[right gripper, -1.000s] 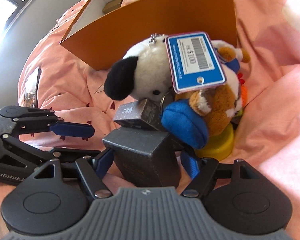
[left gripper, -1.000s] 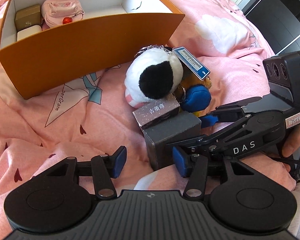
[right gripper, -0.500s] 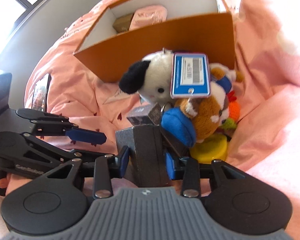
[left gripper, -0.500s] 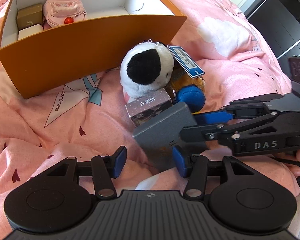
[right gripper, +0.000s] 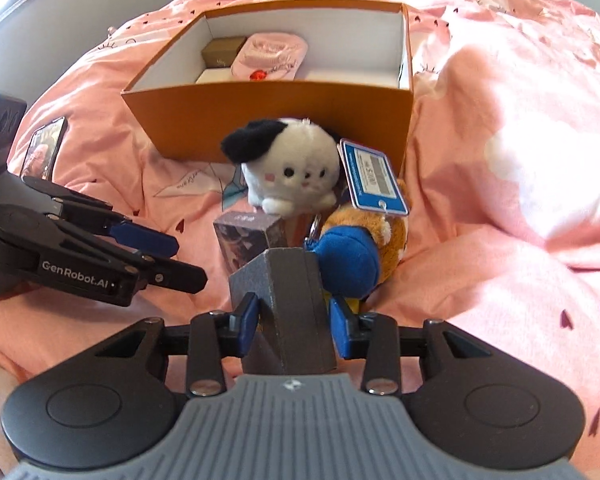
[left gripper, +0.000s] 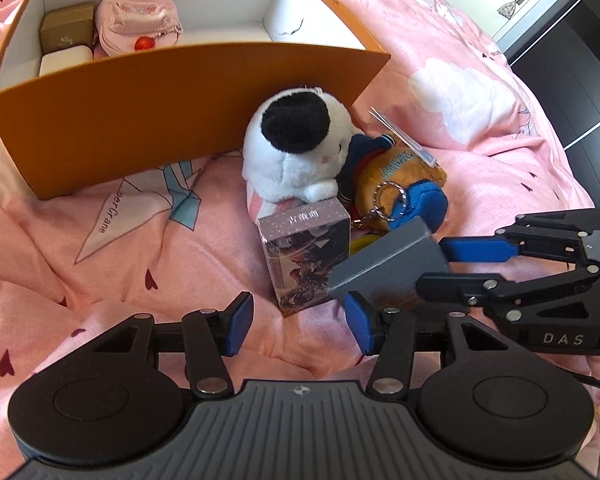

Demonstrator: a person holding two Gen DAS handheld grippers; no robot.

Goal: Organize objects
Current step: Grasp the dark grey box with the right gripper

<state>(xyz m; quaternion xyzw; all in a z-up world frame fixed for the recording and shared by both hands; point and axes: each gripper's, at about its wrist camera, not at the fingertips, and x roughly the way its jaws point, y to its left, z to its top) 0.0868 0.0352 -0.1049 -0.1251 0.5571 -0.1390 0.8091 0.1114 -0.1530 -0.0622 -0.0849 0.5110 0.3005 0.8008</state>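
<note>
Right wrist — claw point(right gripper: 294, 320) pinching matte grey box point(right gripper: 290, 300)

"DAS" on right claw point(left gripper: 395, 276), "GenRobot.AI" on left claw point(right gripper: 172, 256)

A home bedroom is shown. The whole working surface is taken up by a soft, rumpled pink quilt printed with small dark hearts, white clouds and a paper-crane motif point(left gripper: 112, 216), as found on a bed. Dark glossy wardrobe panels with pale seams point(left gripper: 571, 92) are seen behind it, and a plain grey wall under a bright window point(right gripper: 60, 4) at one side.
</note>
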